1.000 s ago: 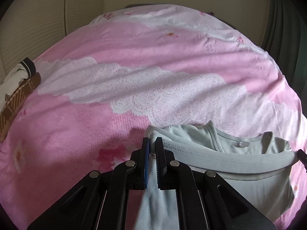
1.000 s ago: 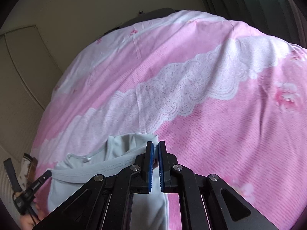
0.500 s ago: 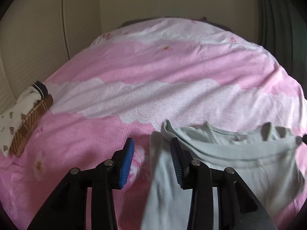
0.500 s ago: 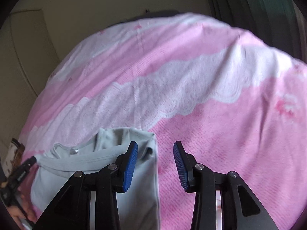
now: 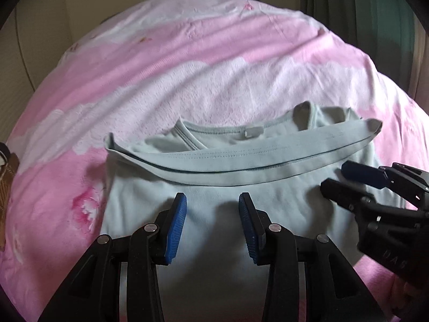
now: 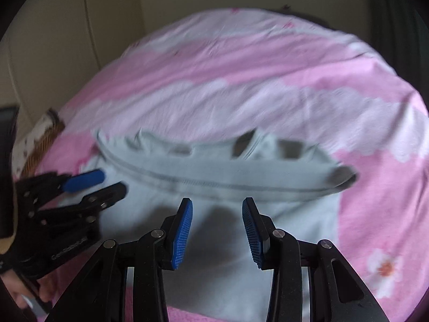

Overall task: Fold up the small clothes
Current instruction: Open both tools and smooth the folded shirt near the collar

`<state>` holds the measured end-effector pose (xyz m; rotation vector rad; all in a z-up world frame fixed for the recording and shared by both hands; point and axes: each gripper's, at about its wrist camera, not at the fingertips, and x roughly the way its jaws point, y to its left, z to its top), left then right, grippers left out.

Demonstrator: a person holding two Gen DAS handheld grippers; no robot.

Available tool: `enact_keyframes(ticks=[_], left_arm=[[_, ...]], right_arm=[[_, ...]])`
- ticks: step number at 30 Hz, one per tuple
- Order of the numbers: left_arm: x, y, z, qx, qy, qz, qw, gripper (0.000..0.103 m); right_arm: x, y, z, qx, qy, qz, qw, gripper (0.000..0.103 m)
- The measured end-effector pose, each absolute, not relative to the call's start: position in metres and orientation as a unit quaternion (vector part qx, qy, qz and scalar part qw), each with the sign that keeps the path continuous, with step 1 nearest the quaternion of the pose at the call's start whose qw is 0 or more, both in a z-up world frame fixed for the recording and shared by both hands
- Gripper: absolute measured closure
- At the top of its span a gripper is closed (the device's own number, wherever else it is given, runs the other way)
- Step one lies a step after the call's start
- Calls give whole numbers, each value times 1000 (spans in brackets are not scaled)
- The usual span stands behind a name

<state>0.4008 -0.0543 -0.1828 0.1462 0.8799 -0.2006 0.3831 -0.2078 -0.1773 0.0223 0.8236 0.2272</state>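
Observation:
A small pale grey-green shirt (image 5: 268,187) lies folded on the pink bed cover (image 5: 187,53), its hem band laid across just below the neckline. My left gripper (image 5: 211,201) hovers open over the shirt's near half, with nothing between its blue pads. My right gripper (image 5: 333,175) comes in from the right over the shirt's right side. In the right wrist view the shirt (image 6: 241,166) is blurred. There my right gripper (image 6: 217,204) stands open and empty above the cloth. The left gripper (image 6: 114,183) sits over the shirt's left edge, held by a hand.
A folded white and brown patterned garment (image 6: 40,139) lies at the bed's left edge, also seen as the patterned garment (image 5: 5,166). A cream wall (image 6: 80,26) runs behind the bed. Dark green curtains (image 5: 362,13) hang at the back right.
Both grippers were shut on the shirt's folded edge, then opened and let it go. They have since swung inward over the shirt's middle, and the fold lies flat.

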Motion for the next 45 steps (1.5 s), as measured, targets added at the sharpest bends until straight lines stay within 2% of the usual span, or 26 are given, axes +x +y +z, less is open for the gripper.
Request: enact_keyframes(ticks=[11,18,22,31,39,45], left_arm=[[452,-43,-189,48,434,-81,896,63],[488,-26,-175,28,415,-52,908,63],[478,-14,-166,13,405,-51,913,63],[431,-28,-171,36,422,-117,898,63],[471,-41,-185,47,448,-118,885,63],[500,-30,-188,24,446,-95,890,63]], right_arm=[[414,-214,-198,-4,434,101,895,63],[450,-222,-179,9,405,83,911,63],[472,-229,-163,9,383,66,921,63],[434,-234,-158,16,388,89,917,63],[432,-217,-187,-2,416,87,905,63],[458,-216,-183,-9,403,64,913,63]])
